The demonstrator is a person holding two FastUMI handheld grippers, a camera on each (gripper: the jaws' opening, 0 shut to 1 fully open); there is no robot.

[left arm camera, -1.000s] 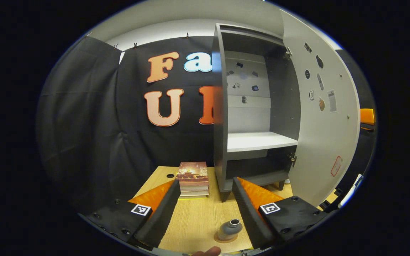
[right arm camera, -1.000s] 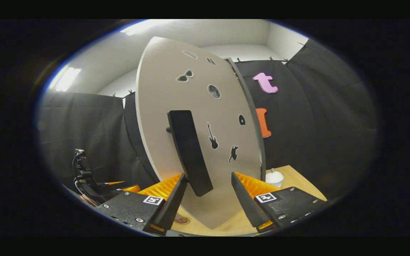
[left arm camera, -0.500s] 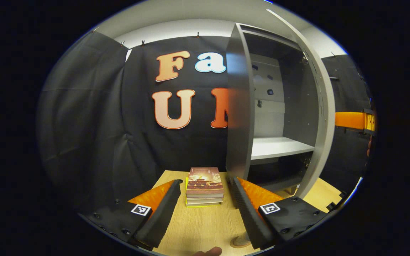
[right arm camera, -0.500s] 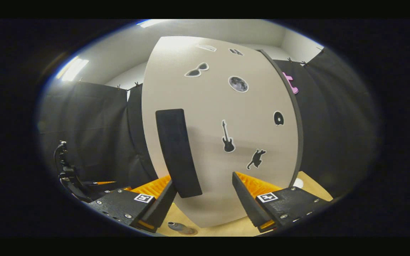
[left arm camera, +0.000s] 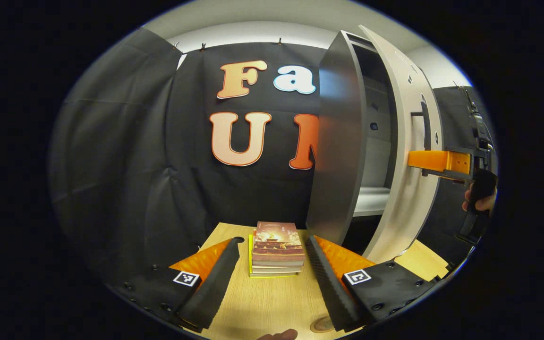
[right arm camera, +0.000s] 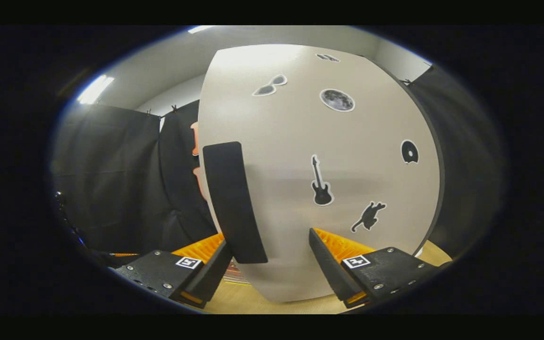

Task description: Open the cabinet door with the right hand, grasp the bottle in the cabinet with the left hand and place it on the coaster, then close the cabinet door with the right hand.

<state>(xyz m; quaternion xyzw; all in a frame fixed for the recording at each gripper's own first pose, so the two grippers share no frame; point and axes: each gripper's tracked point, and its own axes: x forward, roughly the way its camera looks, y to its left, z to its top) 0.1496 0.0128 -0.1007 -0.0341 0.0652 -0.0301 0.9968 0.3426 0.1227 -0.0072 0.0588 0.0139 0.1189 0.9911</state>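
The grey cabinet (left arm camera: pixel 343 156) stands at the table's right, and its pale door (left arm camera: pixel 413 156) is swung most of the way shut, leaving a narrow gap. My right gripper (left arm camera: pixel 435 160) reaches the door's outer face, held by a hand (left arm camera: pixel 482 203). In the right gripper view it (right arm camera: pixel 269 241) is open, and the black handle (right arm camera: pixel 232 203) stands just before its left finger (right arm camera: pixel 208 276). My left gripper (left arm camera: pixel 271 245) is open over the table with nothing held. The coaster's edge (left arm camera: pixel 321 325) peeks out beside its right finger (left arm camera: pixel 331 283); that finger hides whatever stands on the coaster.
A stack of books (left arm camera: pixel 276 248) lies on the wooden table (left arm camera: pixel 272 302), straight ahead of the left gripper and left of the cabinet. Stickers dot the door's outer face (right arm camera: pixel 338 141). A fingertip (left arm camera: pixel 279 335) shows at the bottom edge.
The cabinet door has swung from wide open to nearly shut, with the right gripper following its outer face. The left gripper has drawn away, and the bottle has slipped behind its right finger.
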